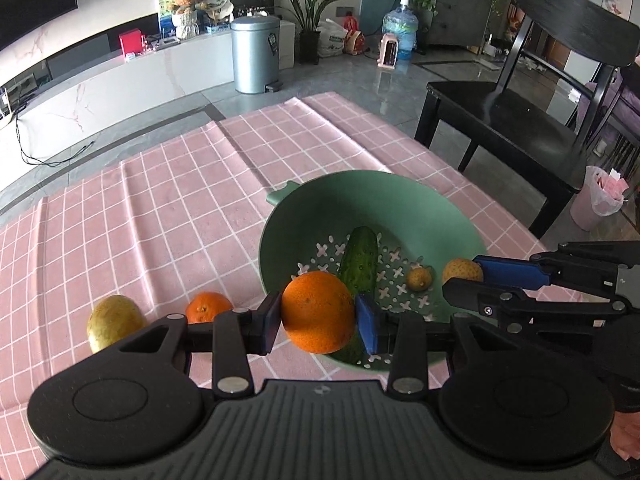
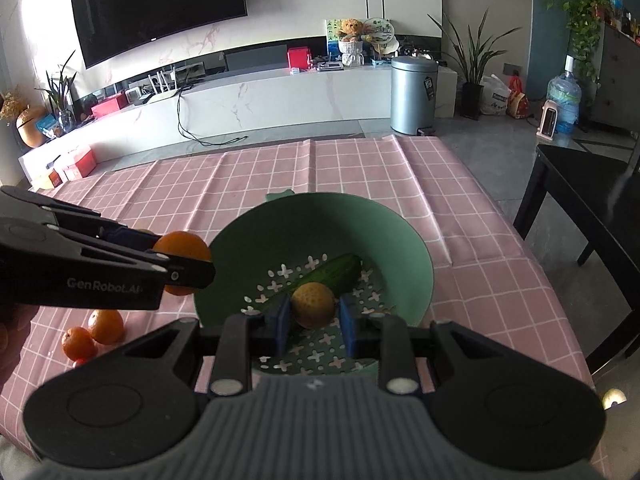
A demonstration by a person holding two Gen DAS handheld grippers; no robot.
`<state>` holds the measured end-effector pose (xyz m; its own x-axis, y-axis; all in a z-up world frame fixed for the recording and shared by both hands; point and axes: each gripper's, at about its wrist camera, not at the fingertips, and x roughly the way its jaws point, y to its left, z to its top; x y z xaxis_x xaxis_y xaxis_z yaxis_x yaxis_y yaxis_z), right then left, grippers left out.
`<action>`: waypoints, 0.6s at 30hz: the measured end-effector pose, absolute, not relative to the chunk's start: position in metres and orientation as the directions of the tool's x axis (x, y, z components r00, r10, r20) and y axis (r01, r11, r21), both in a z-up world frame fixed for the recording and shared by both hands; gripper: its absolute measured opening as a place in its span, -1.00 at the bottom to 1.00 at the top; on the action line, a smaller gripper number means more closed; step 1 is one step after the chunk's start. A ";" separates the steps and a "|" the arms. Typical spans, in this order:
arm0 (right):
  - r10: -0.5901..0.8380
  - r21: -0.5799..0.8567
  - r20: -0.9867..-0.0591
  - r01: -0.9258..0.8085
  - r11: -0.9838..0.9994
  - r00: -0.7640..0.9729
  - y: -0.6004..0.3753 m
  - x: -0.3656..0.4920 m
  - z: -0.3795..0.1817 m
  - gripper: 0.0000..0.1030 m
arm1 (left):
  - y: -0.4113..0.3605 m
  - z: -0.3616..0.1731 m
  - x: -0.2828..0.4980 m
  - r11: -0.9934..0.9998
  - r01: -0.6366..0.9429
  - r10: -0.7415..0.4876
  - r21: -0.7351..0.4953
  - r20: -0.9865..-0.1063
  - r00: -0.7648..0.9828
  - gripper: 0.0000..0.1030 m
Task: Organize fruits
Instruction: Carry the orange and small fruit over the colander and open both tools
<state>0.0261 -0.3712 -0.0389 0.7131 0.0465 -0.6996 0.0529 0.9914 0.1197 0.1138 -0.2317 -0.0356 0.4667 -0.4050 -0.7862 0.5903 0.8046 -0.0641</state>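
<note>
**Both hands loaded over the green bowl**

You've got the big orange [image 1: 318,312] pinched square between the blue pads of your left gripper [image 1: 320,322], and it hangs just above the near-left rim of the green bowl [image 1: 360,192]; that grip across the widest part makes sense, since a round fruit wants to roll out of anything shallower. Your right gripper [image 2: 313,318] is over the bowl too, with a small yellow dimpled fruit [image 2: 313,306] sitting between its pads; the pads look close against it, though from the right wrist view I can't be sure whether they're squeezing or only just touching, so call it a light hold. Inside the bowl a cucumber [image 1: 359,264] lies slanted across the perforated bottom, and a tiny yellow fruit [image 1: 419,279] rests beside it on the right; both hands are aimed at the free patches around them, I'd judge, so nothing lands on top and bounces. Out on the pink checked tablecloth [image 1: 160,200], left of the bowl, a small orange [image 1: 208,307] and a yellowish-green fruit [image 1: 115,320] wait their turn; the right wrist view shows a second small orange [image 2: 78,343] there as well. Sorting looks roughly half done; lower before you let go, because a drop from here could send fruit over the rim.
</note>
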 end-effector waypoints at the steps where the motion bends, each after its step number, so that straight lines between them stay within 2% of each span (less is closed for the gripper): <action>1: 0.051 0.125 -0.703 0.053 0.991 0.709 -0.373 0.032 -0.041 -0.56 | -0.234 -0.039 0.117 0.804 0.593 -0.399 -0.057 -0.791 0.464 -0.12; 12: 0.046 0.101 -0.727 0.041 0.994 0.685 -0.386 0.094 -0.063 -0.55 | -0.260 -0.063 0.154 0.799 0.601 -0.356 -0.014 -0.817 0.453 -0.12; 18: 0.101 0.140 -0.757 0.009 0.990 0.646 -0.398 0.122 -0.079 -0.55 | -0.266 -0.074 0.166 0.799 0.602 -0.345 -0.012 -0.829 0.440 -0.13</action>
<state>0.1218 -0.3984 -0.0785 0.6459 0.1009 -0.7567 0.0090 0.9902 0.1397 0.1661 -0.2661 -0.0740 0.4403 -0.3446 -0.8291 0.6018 0.7985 -0.0124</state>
